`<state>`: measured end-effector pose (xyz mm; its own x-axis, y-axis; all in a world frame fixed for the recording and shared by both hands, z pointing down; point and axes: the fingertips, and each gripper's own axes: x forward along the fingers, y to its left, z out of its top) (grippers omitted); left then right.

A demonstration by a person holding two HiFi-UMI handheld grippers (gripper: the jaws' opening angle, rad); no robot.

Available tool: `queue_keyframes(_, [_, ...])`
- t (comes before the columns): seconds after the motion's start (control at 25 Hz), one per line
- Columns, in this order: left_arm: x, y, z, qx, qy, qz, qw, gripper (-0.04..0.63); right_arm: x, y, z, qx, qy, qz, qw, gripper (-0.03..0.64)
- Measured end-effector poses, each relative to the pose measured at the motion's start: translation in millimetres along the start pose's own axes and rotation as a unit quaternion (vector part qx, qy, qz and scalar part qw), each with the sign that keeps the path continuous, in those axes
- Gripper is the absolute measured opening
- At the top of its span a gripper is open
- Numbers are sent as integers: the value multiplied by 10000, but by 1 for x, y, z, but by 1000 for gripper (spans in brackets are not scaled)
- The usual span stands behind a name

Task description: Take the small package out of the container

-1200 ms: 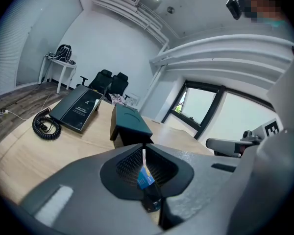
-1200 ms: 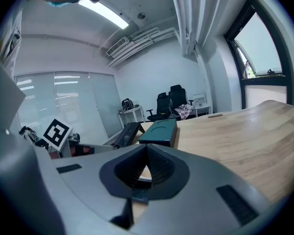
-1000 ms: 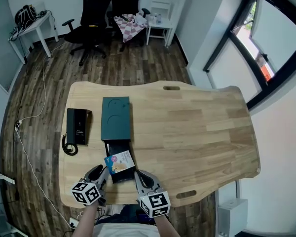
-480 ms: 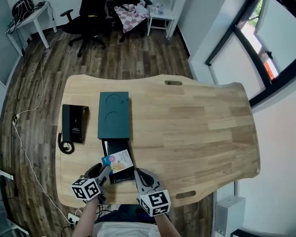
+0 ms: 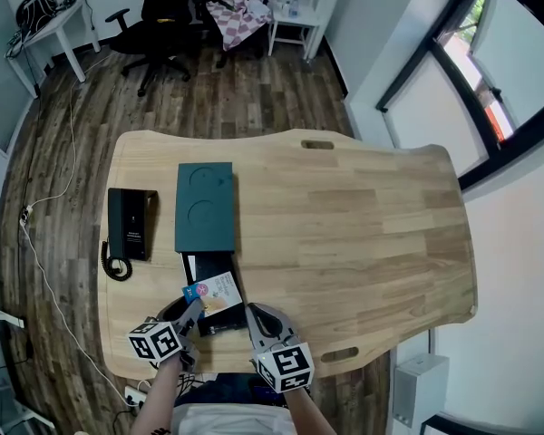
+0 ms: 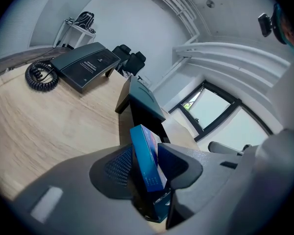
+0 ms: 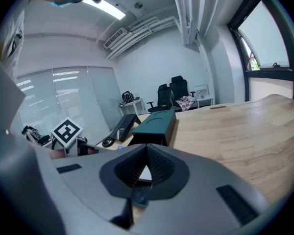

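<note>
The dark green container (image 5: 204, 207) lies on the wooden table with its black inner tray (image 5: 198, 265) slid out toward me. The small white and blue package (image 5: 215, 290) lies tilted on the tray. My left gripper (image 5: 192, 314) is at the package's near left corner. In the left gripper view the blue package (image 6: 146, 160) stands between the closing jaws of the left gripper (image 6: 149, 173). It leans on one pad, with a dark slit beside the other. My right gripper (image 5: 254, 318) is shut on the tray's near right edge (image 7: 139, 196).
A black desk phone (image 5: 130, 225) with a coiled cord lies left of the container. The table's front edge runs just under both grippers. Office chairs (image 5: 168, 12) and a small white table stand on the floor beyond the table's far side.
The left gripper has edged forward and to the right, up to the package's corner. The right gripper has stayed at the tray's edge. The package has hardly moved.
</note>
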<state>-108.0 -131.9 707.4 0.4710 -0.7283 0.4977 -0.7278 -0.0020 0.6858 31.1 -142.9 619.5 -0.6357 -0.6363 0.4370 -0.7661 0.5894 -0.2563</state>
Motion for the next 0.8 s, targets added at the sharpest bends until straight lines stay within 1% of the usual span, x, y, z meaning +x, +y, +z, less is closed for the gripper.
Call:
queue_keyframes(0.12, [-1, -2, -1, -38, 17, -67, 10000, 147, 0, 2, 0, -39, 8, -9, 10000, 5])
queue_keyframes(0.28, [-5, 0, 0, -94, 6, -120, 9999, 142, -1, 8, 0, -204, 20, 34, 9998, 5])
queue_keyframes(0.52, [-12, 3, 1, -143, -12, -118, 9998, 137, 0, 12, 1, -156, -41, 44, 9999, 6])
queue_keyframes(0.8, [-25, 5, 5, -324, 11, -139, 9994, 118, -2, 12, 10, -280, -103, -135, 9995, 6])
